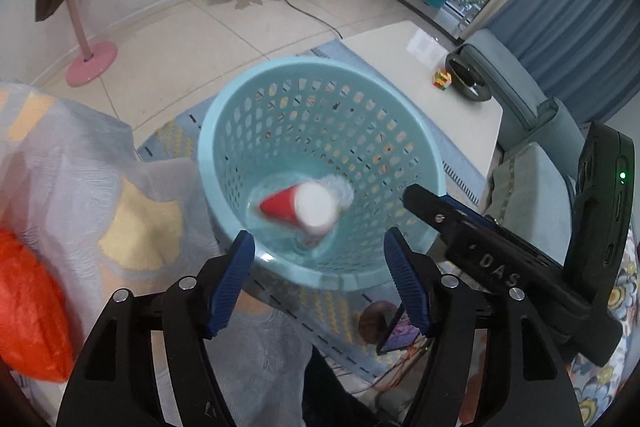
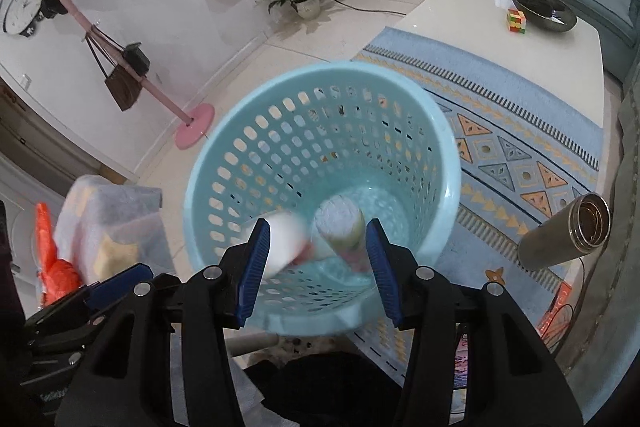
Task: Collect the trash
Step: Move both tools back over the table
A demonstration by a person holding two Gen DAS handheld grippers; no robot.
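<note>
- Your left gripper stands with its jaws apart and nothing between the blue pads; beyond the gap, down in the basket, lies the red paper cup.
- That cup is on its side on the floor of the blue basket, white mouth turned towards you and blurred, so I judge it is not yet at rest.
- Your right gripper also has its jaws parted and the pads press on nothing. The pale ribbed cup shows through the gap, nearer the right-hand pad, but it sits deep in the basket, not in your grip.
- A second blurred white shape lies just inside your left-hand pad in the right wrist view; it is probably the red cup's mouth, though I cannot be sure.
- Both cups look light, thin-walled and easy to crush. If you must retake one, close across the rim or the stiff base, gently, rather than mid-wall, where it would likely fold.
- They should roll readily on the smooth plastic floor, so expect them to shift if you bump the basket.
- Outside your jaws to the right, the metal flask lies on the rug. It looks hard, slick and heavier than the cups; whether it counts as trash I cannot tell.
</note>
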